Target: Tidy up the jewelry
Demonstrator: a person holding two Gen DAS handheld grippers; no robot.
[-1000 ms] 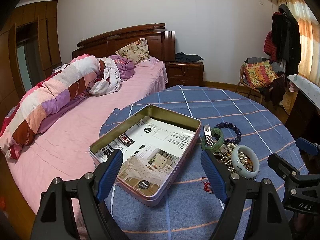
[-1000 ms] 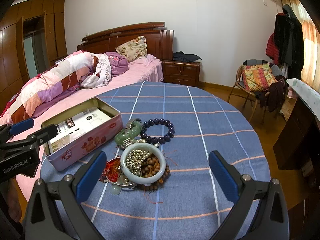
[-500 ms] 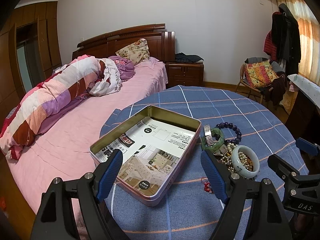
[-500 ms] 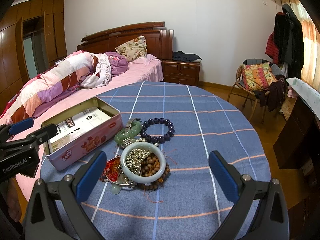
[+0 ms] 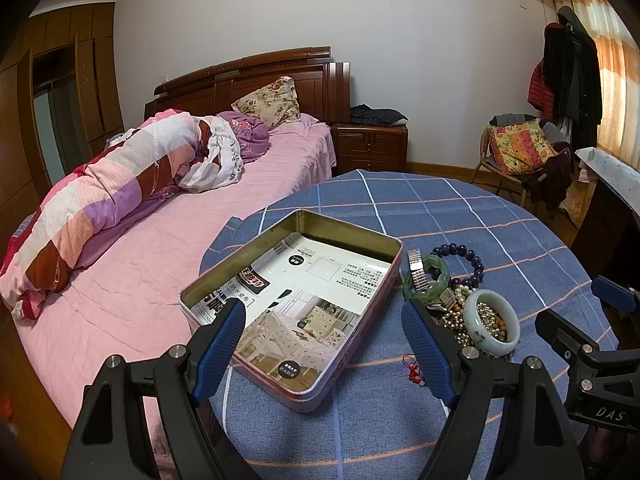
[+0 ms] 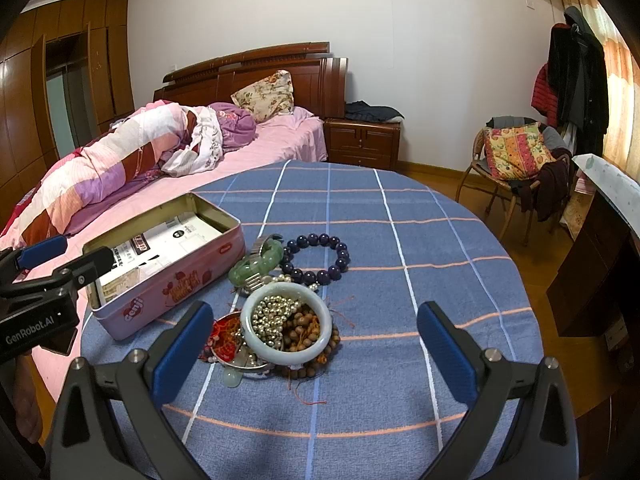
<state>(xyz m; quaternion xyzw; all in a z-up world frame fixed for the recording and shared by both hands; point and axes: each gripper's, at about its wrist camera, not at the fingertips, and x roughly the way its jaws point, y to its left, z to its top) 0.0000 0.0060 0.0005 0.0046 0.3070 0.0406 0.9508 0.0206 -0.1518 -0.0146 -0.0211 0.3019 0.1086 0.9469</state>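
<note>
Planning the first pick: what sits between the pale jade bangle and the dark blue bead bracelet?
In the right wrist view, silver beads lie between the pale bangle and the blue bracelet.

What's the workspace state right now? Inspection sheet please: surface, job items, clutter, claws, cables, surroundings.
Surface: round table under a blue checked cloth.
Job's things: open tin box lined with printed paper, no jewelry inside; jewelry heap to its right: pale jade bangle on top over silver and wooden beads, green bangle, dark blue bead bracelet, metal watch band, red cords.
Clutter: nothing seen.
Claws: left claw open, hanging over the tin's near end; right claw open, near the heap; both empty.
Cables: nothing seen.
Surroundings: bed, nightstand, chair with cushion.
</note>
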